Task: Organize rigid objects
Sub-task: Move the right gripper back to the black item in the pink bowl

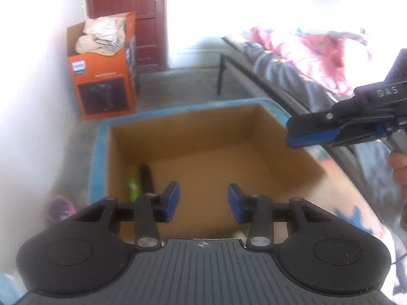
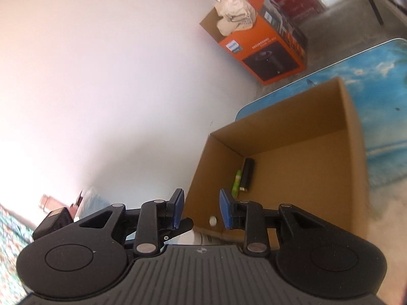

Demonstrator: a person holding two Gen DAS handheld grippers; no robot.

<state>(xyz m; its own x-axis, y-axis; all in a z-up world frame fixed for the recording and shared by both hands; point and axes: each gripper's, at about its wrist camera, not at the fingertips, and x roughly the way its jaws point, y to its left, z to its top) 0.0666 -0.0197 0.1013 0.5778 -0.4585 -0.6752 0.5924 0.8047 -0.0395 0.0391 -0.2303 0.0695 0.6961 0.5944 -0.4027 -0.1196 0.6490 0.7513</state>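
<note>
Left wrist view: the left claw point(image 1: 203, 200) hangs over the near edge of the box point(image 1: 292, 147), its jaws moderately apart with nothing between them. The box sits on the desk point(image 1: 101, 137). Inside, by the left wall, lie a black stick point(image 1: 145, 178) and a green tube point(image 1: 132, 188), side by side and parallel, long axes running from the near side toward the far wall. Both lie ahead of this claw and to its left, lower down on the box floor. The right claw point(image 1: 291, 134) enters from the right above the box rim, seen side-on; a hand point(image 1: 399, 170) grips its handle.

Right wrist view: the right claw point(image 2: 201, 208) has its jaws narrowly apart and empty. The stick point(image 2: 247, 175) and tube point(image 2: 237, 181) lie just ahead and slightly right, along the box's left wall point(image 2: 201, 178), pointing away toward the far corner. A small white piece point(image 2: 212, 220) rests on the box floor, near the claw tips.

The left claw seems better placed for anything along that wall.
</note>
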